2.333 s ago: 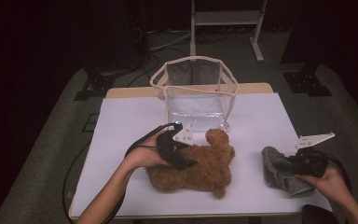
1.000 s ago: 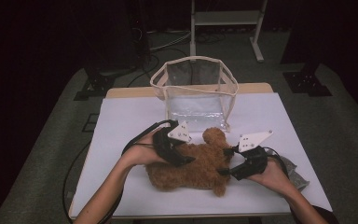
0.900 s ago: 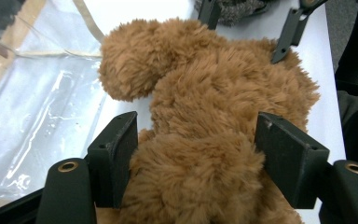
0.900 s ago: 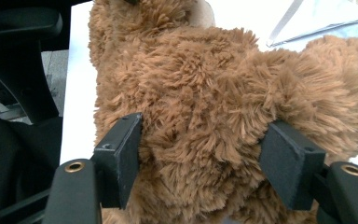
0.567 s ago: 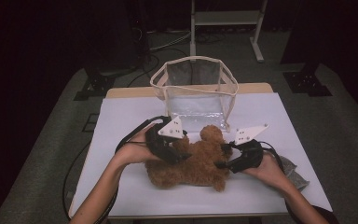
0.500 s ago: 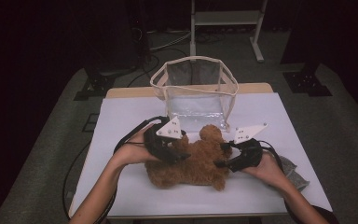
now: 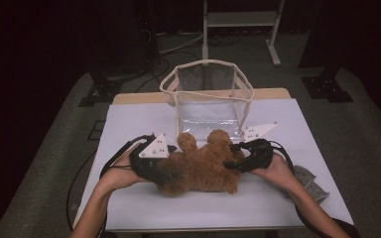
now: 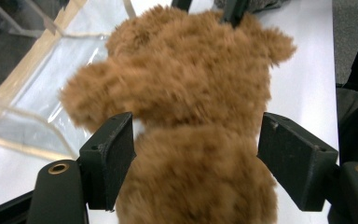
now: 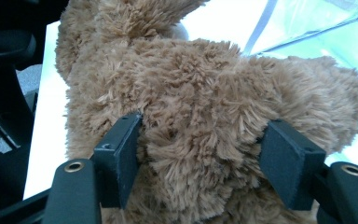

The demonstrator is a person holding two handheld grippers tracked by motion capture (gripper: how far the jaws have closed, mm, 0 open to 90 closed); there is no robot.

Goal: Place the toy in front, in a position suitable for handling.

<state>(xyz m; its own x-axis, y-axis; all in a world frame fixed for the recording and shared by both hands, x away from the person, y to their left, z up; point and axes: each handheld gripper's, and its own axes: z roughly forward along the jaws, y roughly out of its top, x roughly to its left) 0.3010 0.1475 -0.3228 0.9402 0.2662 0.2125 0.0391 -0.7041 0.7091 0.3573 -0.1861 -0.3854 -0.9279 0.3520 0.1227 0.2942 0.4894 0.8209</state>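
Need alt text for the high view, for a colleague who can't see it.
A brown teddy bear lies on a white table, with the left gripper and right gripper at its two ends. A clear bag stands behind it; grey cloth lies at the right edge.

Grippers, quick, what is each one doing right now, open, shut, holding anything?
Left gripper: jaws have just been opening, teddy bear between them, right pad clear of the fur.
Right gripper: shut on the teddy bear, both pads pressed into its fur.

My white table (image 7: pixel 139 208) carries the brown teddy bear (image 7: pixel 203 166) between my tools, a clear bag (image 7: pixel 208 99) beyond, a grey cloth (image 7: pixel 307 181) right.
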